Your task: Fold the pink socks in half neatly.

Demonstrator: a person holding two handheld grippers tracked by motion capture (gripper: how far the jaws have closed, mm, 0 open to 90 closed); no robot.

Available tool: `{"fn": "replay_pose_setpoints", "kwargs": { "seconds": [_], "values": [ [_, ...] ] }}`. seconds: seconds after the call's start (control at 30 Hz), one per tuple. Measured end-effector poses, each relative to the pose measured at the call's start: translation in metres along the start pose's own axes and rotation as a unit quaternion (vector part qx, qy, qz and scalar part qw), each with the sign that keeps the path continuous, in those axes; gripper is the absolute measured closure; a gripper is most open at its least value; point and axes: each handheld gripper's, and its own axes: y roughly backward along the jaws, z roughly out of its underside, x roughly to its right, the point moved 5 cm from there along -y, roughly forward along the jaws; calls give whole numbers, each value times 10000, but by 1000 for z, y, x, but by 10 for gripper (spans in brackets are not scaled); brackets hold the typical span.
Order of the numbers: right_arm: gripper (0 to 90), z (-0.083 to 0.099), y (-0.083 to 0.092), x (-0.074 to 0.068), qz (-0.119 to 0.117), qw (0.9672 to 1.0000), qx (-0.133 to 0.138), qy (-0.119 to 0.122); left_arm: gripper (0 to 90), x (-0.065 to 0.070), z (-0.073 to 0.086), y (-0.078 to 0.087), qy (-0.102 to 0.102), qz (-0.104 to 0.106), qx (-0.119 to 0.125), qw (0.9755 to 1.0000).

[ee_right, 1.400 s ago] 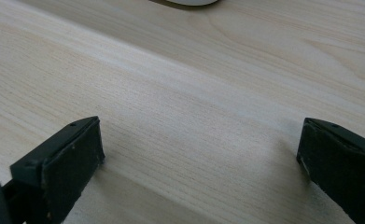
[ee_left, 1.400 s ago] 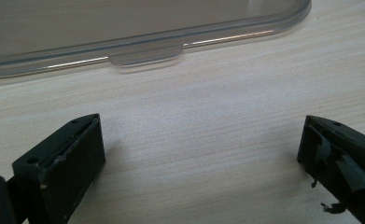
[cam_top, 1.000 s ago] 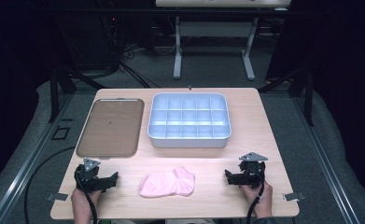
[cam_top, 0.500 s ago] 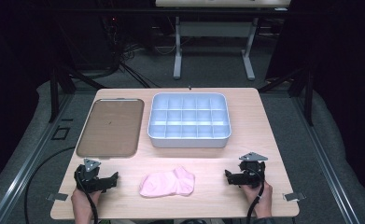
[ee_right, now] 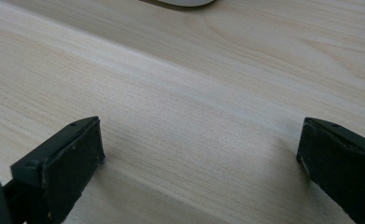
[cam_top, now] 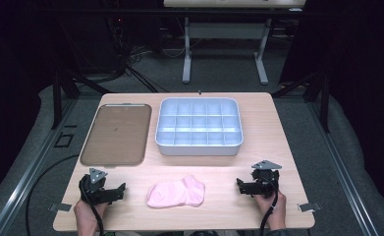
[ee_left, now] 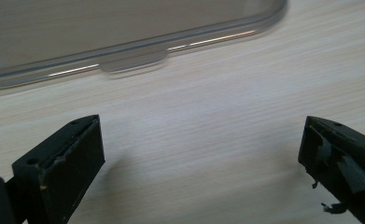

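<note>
Both tongs rest low at my edge of the table (cam_top: pixel 278 142), one in each hand. My left gripper (cam_top: pixel 112 192) sits at the near left corner, jaws spread wide with bare wood grain between them; in the left gripper view (ee_left: pixel 201 154) nothing lies in the gap. My right gripper (cam_top: pixel 246 187) sits at the near right, jaws equally wide, empty over plain tabletop in the right gripper view (ee_right: pixel 199 154). Each carries its grey three-cornered plate on top, cable trailing back toward me.

Between the two, near the front edge: pink sock (cam_top: pixel 176 192), lying flat and loosely folded, apart from both grippers, somewhat closer to the left one's side of centre. Neither jaw touches it.

Farther out, behind the left gripper: brown flat tray (cam_top: pixel 116 133), rim clear plastic; its near edge and small tab show blurred at the top of the left gripper view (ee_left: pixel 133 56). Beside it to the right, not touching: pale blue compartment box (cam_top: pixel 198 128), a grid of cells, all looking empty from above. A sliver of its pale rim shows at the top of the right gripper view (ee_right: pixel 189 2).
</note>
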Motion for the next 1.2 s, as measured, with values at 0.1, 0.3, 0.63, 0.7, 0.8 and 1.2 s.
{"fn": "replay_pose_setpoints", "kwargs": {
  "seconds": [0.1, 0.3, 0.63, 0.7, 0.8, 1.2],
  "values": [
    [1, 0, 0, 0, 5, 10000, 3, -2, 1, 10, -5, 10, 6, 340, 154, 9993],
    [1, 0, 0, 0, 10, 10000, 11, -1, 0, 33, -17, 24, -98, 818, 298, 9962],
    [1, 0, 0, 0, 8, 10000, 12, -3, 0, 89, -39, 34, -658, 1527, 419, 9852],
    [1, 0, 0, 0, 7, 10000, 15, 1, 0, 99, -41, 33, -773, 1608, 377, 9832],
    [1, 0, 0, 0, 0, 10000, 14, 5, 1, 113, -43, 30, -919, 1711, 298, 9805],
    [3, -1, -1, 0, -28, 10000, 20, 33, 11, 154, -44, 13, -1193, 2045, 64, 9715]
  ]
}}
